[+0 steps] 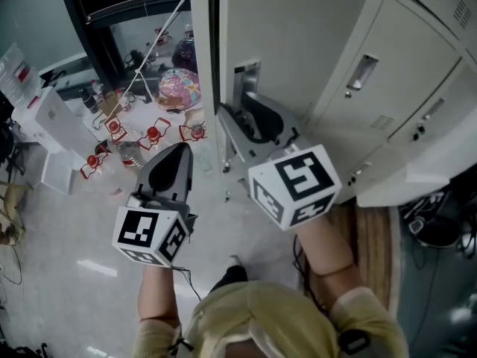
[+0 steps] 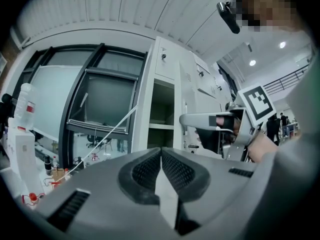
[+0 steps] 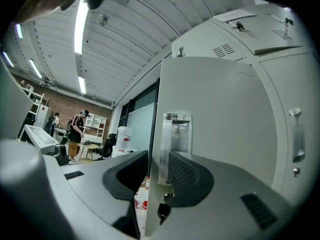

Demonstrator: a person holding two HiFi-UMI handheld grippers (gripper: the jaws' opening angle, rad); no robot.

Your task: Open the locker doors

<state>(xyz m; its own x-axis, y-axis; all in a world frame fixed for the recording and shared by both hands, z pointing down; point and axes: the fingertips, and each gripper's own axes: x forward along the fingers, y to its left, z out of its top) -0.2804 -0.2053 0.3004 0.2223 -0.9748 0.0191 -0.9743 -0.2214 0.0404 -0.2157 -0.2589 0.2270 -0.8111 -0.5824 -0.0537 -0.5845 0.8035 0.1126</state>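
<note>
**Workroom with grey lockers, one door held at its edge**

Pale, glossy floor [image 1: 82, 263] runs under a bank of light grey lockers [image 1: 406, 88] standing on the right. On the left, dark-framed windows [image 2: 102, 101] fill the far wall. Below them the floor is cluttered with small red-and-white items [image 1: 153, 134] and a pink patterned round thing [image 1: 179, 88], and a white cord slants across the glass. The ceiling is ribbed and white with long strip lights [image 3: 80, 26]. Far off to the left in the right gripper view there is a brick wall [image 3: 37, 86], and a person [image 3: 76, 129] stands by a low tabletop.

One locker door [image 3: 220, 109] stands swung out from the bank, so an open compartment with a shelf [image 2: 162, 126] shows in the left gripper view. The right tool [image 3: 157, 158] sits astride that door's free edge, just below the recessed metal handle [image 3: 177, 131]. Its jaws are spread wide with the edge between them, not clamped on it. The left tool [image 2: 161, 153] hangs in the air to the left of the door, near it but apart, with its jaws pressed together on nothing
</note>
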